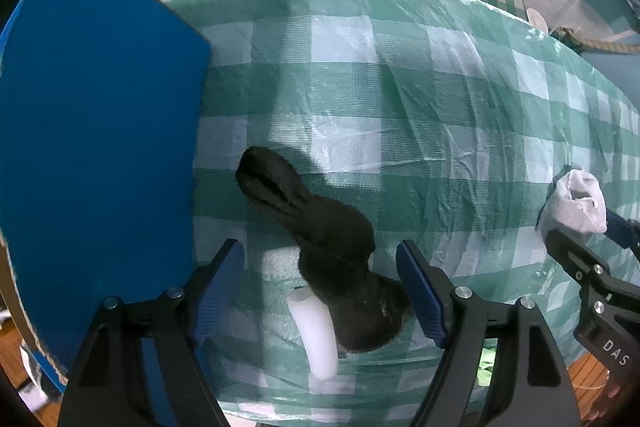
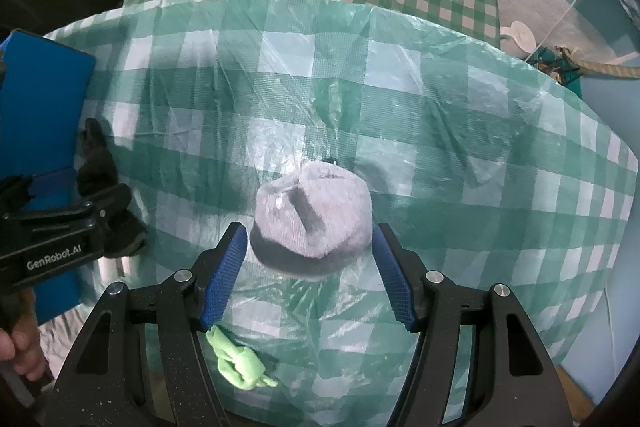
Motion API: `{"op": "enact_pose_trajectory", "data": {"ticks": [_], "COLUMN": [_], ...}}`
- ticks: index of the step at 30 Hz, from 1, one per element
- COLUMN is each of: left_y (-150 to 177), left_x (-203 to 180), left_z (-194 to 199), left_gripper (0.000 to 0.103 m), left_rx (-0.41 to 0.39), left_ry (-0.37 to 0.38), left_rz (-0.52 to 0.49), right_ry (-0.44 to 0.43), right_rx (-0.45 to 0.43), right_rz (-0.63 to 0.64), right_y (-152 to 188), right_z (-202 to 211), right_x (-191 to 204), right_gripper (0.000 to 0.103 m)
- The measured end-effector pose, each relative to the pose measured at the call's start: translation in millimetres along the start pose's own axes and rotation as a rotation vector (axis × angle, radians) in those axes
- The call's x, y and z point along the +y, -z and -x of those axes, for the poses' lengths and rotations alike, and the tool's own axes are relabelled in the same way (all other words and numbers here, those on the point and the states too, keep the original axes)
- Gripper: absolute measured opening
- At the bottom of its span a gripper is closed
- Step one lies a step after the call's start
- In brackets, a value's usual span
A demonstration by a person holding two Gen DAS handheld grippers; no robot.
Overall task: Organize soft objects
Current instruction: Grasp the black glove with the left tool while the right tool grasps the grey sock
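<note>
Black sock [image 1: 320, 247] lies diagonally toward blue board [image 1: 92, 131].

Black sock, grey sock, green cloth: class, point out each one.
black sock [image 1: 332, 227], left wrist view, its bunched middle.
grey sock [image 2: 316, 215], right wrist view, its rolled top.
green cloth [image 2: 240, 363], right wrist view, its crumpled centre.

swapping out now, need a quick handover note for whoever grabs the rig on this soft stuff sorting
Left gripper: jaws open, straddling the black sock, not gripping it.
Right gripper: jaws open around the grey rolled sock, no clear pad contact.
A white tube lies beside the black sock; a green cloth lies near the table edge; a blue board sits at the left.
Done: nothing visibly sorted.
Left: grasp both socks, then place them.
</note>
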State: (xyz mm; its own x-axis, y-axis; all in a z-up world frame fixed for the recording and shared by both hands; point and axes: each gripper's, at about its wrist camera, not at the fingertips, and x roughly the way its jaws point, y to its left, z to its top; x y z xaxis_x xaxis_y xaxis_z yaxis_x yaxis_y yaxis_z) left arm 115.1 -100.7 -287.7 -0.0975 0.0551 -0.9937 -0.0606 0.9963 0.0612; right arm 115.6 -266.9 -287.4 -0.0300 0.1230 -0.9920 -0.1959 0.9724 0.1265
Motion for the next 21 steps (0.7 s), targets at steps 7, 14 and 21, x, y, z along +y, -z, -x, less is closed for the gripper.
{"op": "enact_pose_trajectory", "data": {"ticks": [7,14,21], "left_y": [-4.6,-0.9,6.6], "left_x": [-4.0,-9.0,-5.1], "left_z": [-7.3,-2.3,2.7], "left_gripper": [0.063,0.033,0.03], "left_rx": [0.015,-0.015,-0.033], "left_ry": [0.034,0.056,0.08], "left_rz": [-0.003,-0.047,-0.074], "right_ry": [0.014,0.026,0.033], "right_rx": [-0.014,-0.035,-0.053], "right_rz": [0.006,0.05,0.094], "right_y": [-1.5,0.6,4.6], "right_z": [-4.6,-4.8,-0.2], "right_x": [3.1,9.3,16.9], "right_gripper": [0.065,0.049,0.024]}}
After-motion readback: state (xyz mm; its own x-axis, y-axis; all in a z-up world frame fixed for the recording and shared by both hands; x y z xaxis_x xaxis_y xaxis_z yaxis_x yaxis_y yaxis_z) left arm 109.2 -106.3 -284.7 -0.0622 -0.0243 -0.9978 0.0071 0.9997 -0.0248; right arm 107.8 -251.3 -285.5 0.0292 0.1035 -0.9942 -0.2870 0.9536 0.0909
